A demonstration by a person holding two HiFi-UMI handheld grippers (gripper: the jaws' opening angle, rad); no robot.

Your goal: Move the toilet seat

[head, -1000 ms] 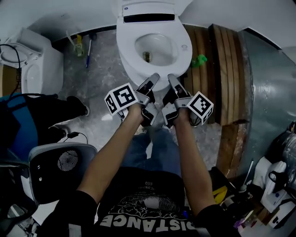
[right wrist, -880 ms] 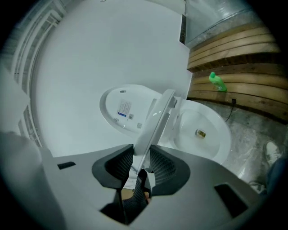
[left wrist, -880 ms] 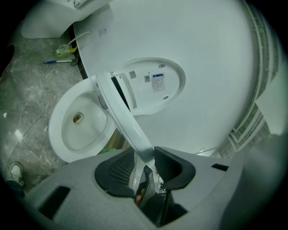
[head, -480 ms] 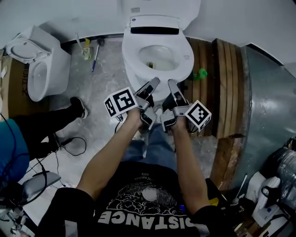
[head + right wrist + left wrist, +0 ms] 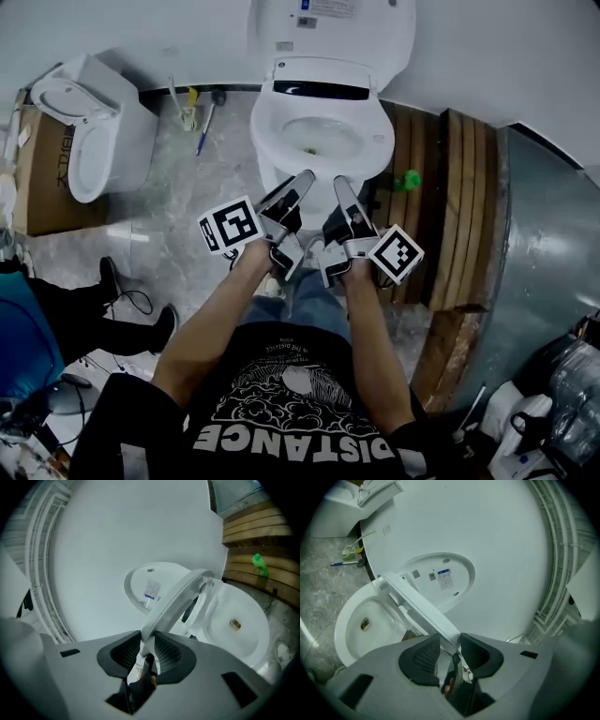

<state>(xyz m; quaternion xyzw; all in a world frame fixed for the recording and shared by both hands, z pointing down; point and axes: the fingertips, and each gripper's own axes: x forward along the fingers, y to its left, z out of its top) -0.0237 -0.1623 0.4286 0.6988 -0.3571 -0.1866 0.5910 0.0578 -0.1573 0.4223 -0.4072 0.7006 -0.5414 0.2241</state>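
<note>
Holding the toilet seat [image 5: 419,604] by its front edge with the left gripper [image 5: 450,637] and the right gripper [image 5: 147,634], the latter's jaws just closing tighter on it; raised partway above the bowl [image 5: 343,629].

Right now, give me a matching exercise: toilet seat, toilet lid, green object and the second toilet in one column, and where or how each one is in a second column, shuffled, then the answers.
Things:
1. toilet seat
2. toilet lid
3. green object
4. second toilet

Places or states:
A. on the wooden boards to the right of the bowl
B. left of the bowl, beside a cardboard box
C. tilted partway up off the bowl
D. raised upright at the back, with a label on it

Pairs: 1-C, 2-D, 3-A, 4-B
</note>
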